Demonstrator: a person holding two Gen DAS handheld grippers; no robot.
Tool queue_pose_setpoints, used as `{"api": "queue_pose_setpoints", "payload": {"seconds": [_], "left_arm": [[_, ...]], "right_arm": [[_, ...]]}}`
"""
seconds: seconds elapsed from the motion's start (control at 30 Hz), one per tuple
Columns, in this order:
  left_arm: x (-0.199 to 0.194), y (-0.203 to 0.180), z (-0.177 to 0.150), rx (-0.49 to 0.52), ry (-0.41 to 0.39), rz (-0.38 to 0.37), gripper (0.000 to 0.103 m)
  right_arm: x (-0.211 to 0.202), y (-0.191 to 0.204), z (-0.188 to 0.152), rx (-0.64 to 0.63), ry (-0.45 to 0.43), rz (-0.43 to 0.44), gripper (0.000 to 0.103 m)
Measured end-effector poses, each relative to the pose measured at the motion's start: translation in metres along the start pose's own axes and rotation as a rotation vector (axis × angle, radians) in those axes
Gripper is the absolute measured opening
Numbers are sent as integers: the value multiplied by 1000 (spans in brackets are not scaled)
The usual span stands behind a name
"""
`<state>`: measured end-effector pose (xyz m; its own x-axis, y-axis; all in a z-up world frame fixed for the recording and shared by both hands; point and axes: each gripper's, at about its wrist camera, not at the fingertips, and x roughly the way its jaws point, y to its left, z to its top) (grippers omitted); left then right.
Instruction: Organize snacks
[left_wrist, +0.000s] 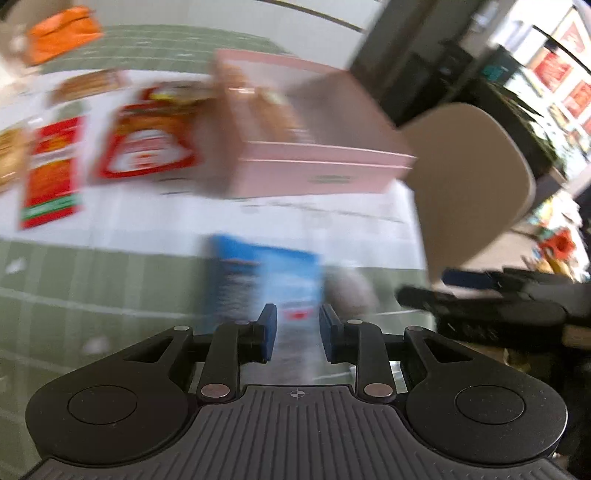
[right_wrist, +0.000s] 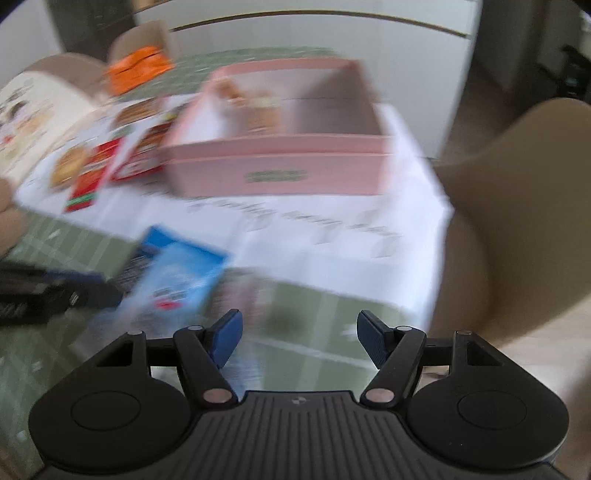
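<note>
Left wrist view is heavily smeared, so print on the packets cannot be read. The left claw (left_wrist: 294, 332) has its blue pads set a narrow gap apart with a blue snack packet (left_wrist: 266, 277) standing between and ahead of them; the blur hides whether the pads actually touch it, so I cannot tell if it is clamped. That packet sits at the near edge of a white sheet (left_wrist: 147, 218) spread over the green checked cloth (left_wrist: 92, 288) on the counter. Farther back on the sheet stands a pink box (left_wrist: 314, 162), open on top, with brownish snacks inside that are too blurred to name. To its left lie red snack packets (left_wrist: 144, 147), one of them partly tucked behind the box's corner, and an orange pouch (left_wrist: 62, 33) sits beyond on the cloth. A beige chair back (left_wrist: 465, 177) cuts off the counter's right edge.

Right wrist view shows the right claw (right_wrist: 299, 339) with pads wide apart and nothing between them, above the green cloth. The blue packet lies to its left, where the other claw's dark body covers part of it.
</note>
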<state>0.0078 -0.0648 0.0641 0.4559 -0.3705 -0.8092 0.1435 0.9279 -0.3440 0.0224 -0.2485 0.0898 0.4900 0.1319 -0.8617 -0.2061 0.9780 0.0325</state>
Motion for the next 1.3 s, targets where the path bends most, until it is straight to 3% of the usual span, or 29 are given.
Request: {"api": "queue_pose_setpoints", "payload": {"seconds": [0.1, 0.2, 0.23, 0.27, 0.43, 0.73, 0.8, 0.93, 1.03, 1.07, 1.17, 1.3], "left_arm": [[27, -26, 6, 45, 35, -14, 28], [53, -45, 8, 89, 76, 42, 29], [61, -51, 8, 113, 87, 72, 31], [65, -56, 7, 132, 93, 87, 40], [75, -78, 8, 201, 85, 112, 43], [83, -84, 14, 188, 49, 109, 41], [87, -89, 18, 197, 52, 116, 47], [95, -108, 12, 326, 46, 158, 55], [94, -110, 4, 405, 18, 176, 48], [93, -107, 4, 396, 4, 170, 42], [84, -88, 6, 291, -4, 87, 41], [68, -69, 3, 207, 8, 34, 40]], "right_arm": [[-4, -22, 8, 53, -21, -55, 69], [-10, -36, 9, 92, -51, -69, 69], [-10, -39, 8, 100, -56, -70, 69], [-10, -40, 7, 106, -56, -68, 69], [-6, -53, -5, 132, -46, -55, 69], [-7, -57, -4, 151, -46, -80, 69], [-7, -59, -2, 164, -48, -94, 69], [-10, -67, -2, 184, -58, -120, 69], [-12, -74, -3, 195, -64, -132, 69], [-12, -76, -4, 201, -65, -132, 69], [-13, -80, -6, 221, -66, -129, 69], [-13, -75, -8, 222, -61, -102, 69]]}}
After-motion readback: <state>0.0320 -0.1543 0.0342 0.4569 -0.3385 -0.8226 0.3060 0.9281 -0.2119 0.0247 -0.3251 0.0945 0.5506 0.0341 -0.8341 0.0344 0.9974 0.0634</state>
